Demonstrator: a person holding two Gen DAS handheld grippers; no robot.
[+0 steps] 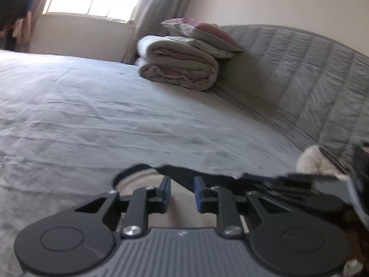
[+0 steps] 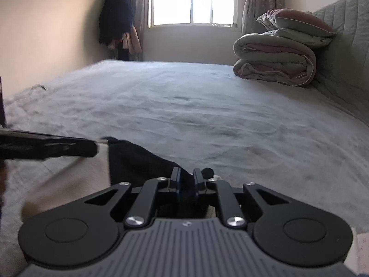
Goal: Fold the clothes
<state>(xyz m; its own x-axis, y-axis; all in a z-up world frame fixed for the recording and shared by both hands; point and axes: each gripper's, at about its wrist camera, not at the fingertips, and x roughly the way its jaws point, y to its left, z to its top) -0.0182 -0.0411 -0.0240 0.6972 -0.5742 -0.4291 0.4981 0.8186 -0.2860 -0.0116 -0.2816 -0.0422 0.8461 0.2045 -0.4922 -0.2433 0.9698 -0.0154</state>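
A black garment [image 2: 138, 159] hangs between my two grippers above the grey bed sheet [image 2: 207, 106]. My right gripper [image 2: 186, 180] is shut on one edge of it, the cloth pinched between the blue pads. In the left wrist view the garment [image 1: 184, 175] stretches as a dark band just past my left gripper [image 1: 182, 191], whose jaws stand partly apart with a gap between the pads; I cannot tell if cloth is held there. The left gripper shows in the right wrist view [image 2: 96, 146] at the left, its tip at the garment's upper corner. The right gripper shows blurred at the right of the left wrist view [image 1: 299, 180].
A folded quilt [image 2: 274, 62] with a pillow [image 2: 297, 20] on top lies at the head of the bed, against the grey padded headboard [image 1: 311, 73]. A window [image 2: 191, 0] with curtains is beyond the bed. Dark clothes [image 2: 115, 16] hang in the far corner.
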